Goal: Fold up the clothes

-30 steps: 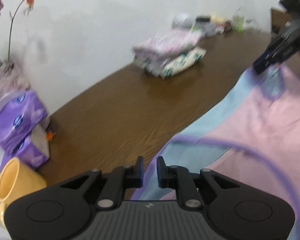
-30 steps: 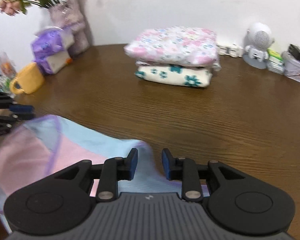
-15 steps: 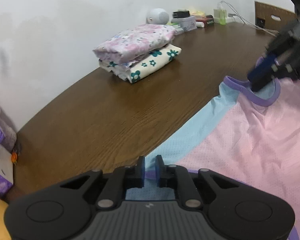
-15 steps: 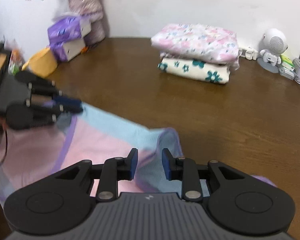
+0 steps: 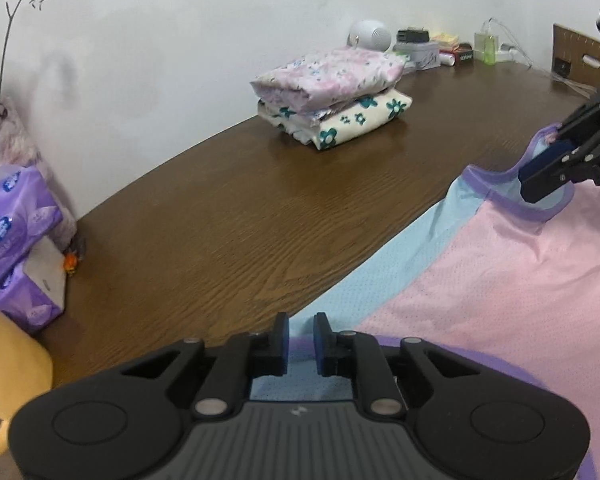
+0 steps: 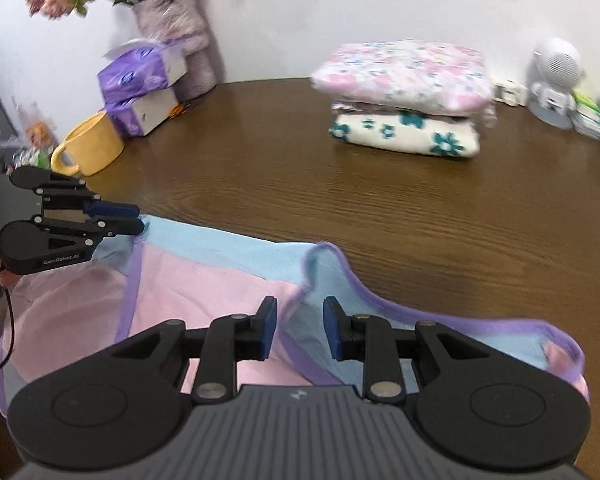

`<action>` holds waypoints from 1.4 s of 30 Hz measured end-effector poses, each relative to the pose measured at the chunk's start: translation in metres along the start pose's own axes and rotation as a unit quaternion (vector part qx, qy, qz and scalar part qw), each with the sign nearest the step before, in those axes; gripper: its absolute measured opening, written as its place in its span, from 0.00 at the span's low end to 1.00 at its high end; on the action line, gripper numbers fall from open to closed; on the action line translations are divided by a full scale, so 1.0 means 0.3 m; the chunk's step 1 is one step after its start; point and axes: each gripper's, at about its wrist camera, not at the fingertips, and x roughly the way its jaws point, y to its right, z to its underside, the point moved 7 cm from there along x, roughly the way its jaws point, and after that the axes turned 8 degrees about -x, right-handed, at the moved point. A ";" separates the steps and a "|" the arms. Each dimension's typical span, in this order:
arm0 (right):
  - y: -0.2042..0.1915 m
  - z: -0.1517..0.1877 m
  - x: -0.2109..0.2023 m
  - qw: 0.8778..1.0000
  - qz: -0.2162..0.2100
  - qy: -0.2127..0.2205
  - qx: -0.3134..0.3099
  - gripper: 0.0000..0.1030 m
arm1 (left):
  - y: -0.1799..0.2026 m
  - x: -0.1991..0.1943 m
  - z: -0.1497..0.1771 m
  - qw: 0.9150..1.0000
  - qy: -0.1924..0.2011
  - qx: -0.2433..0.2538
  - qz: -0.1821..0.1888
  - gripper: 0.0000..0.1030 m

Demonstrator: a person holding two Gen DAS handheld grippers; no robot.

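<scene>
1. The pink and blue garment (image 5: 500,280) lies spread on the wooden table (image 5: 260,208), on the near side of the stack of folded clothes (image 5: 332,92), its purple-trimmed edges facing that stack.
2. The left gripper (image 5: 301,338) sits at the garment's blue corner; its jaws stand a narrow gap apart, with blue fabric between them, and I cannot tell whether they pinch it.
3. The right gripper (image 6: 300,330) has its jaws parted, around a raised fold of the blue, purple-edged neckline.
4. Left of the stack stand purple tissue packs (image 6: 140,88) and a yellow mug (image 6: 92,146).
5. Right of the stack sits a small white robot figure (image 6: 556,76).
</scene>
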 end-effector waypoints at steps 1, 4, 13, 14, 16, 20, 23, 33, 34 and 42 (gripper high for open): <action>-0.013 -0.005 0.018 1.000 -0.003 -0.007 -0.008 0.17 | 0.000 -0.001 0.002 1.000 0.001 0.000 -0.001 0.12; -0.019 0.002 0.058 0.999 0.004 -0.026 -0.019 0.10 | -0.002 -0.006 0.009 1.000 0.005 0.001 -0.003 0.11; 0.042 -0.004 0.019 0.999 0.040 -0.008 0.004 0.10 | 0.001 -0.014 0.026 1.000 0.020 0.004 -0.006 0.09; 0.042 -0.007 0.013 0.999 0.040 -0.004 0.007 0.10 | 0.001 -0.014 0.027 1.000 0.021 0.004 -0.006 0.09; 0.044 -0.014 -0.001 0.999 0.041 0.004 0.014 0.10 | 0.001 -0.015 0.028 1.000 0.024 0.004 -0.005 0.09; -0.052 -0.081 0.022 0.999 0.030 0.021 -0.035 0.10 | -0.002 -0.015 0.029 1.000 0.028 0.000 -0.003 0.09; -0.105 -0.126 0.088 0.996 0.034 0.017 -0.079 0.10 | -0.006 -0.014 0.031 1.000 0.030 -0.005 0.000 0.09; 0.002 -0.069 0.135 0.996 0.065 -0.014 -0.056 0.08 | -0.021 -0.015 0.033 0.999 0.030 -0.031 0.004 0.09; 0.014 -0.062 0.129 0.997 0.064 -0.014 -0.050 0.08 | -0.021 -0.015 0.033 0.999 0.031 -0.031 0.003 0.09; 0.005 -0.061 0.043 0.999 0.043 0.019 -0.018 0.09 | -0.022 -0.015 0.037 0.999 0.031 -0.038 -0.001 0.09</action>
